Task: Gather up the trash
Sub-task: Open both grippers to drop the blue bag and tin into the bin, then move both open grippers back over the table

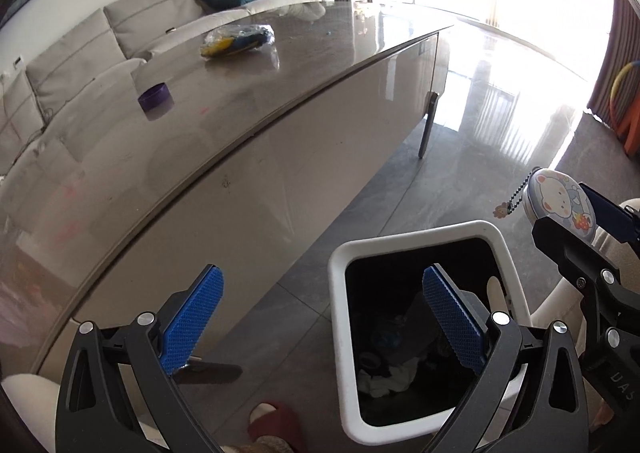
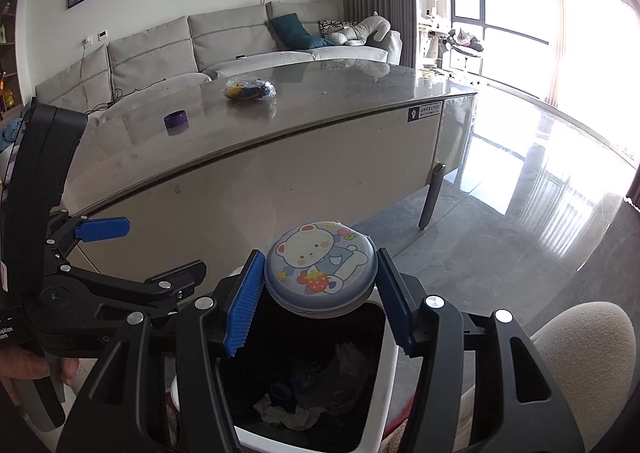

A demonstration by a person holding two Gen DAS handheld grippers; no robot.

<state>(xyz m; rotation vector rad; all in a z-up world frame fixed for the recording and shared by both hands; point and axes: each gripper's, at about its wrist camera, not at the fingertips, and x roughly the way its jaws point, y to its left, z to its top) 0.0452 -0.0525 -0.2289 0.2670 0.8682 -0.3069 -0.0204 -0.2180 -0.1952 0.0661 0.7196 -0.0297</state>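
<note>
My right gripper (image 2: pixel 320 293) is shut on a round case with a cartoon bear print (image 2: pixel 320 267), held just above the white-rimmed trash bin (image 2: pixel 390 353). The same bear case (image 1: pixel 564 209) shows at the right edge of the left wrist view. My left gripper (image 1: pixel 320 317) stands wide open with nothing between its blue pads, beside the table's front and over the trash bin (image 1: pixel 338 293). Crumpled white paper (image 1: pixel 386 379) and dark scraps lie in the bin. On the table top lie a clear bag with yellow and blue contents (image 1: pixel 238 39) and a purple tape roll (image 1: pixel 154 95).
The long grey table (image 1: pixel 224 121) fills the left side, with a grey sofa (image 2: pixel 224 41) behind it. A red slipper (image 1: pixel 276 423) is on the tiled floor by the bin. A cream chair (image 2: pixel 580 353) stands at the right. A hand (image 2: pixel 24 369) holds the left gripper's handle.
</note>
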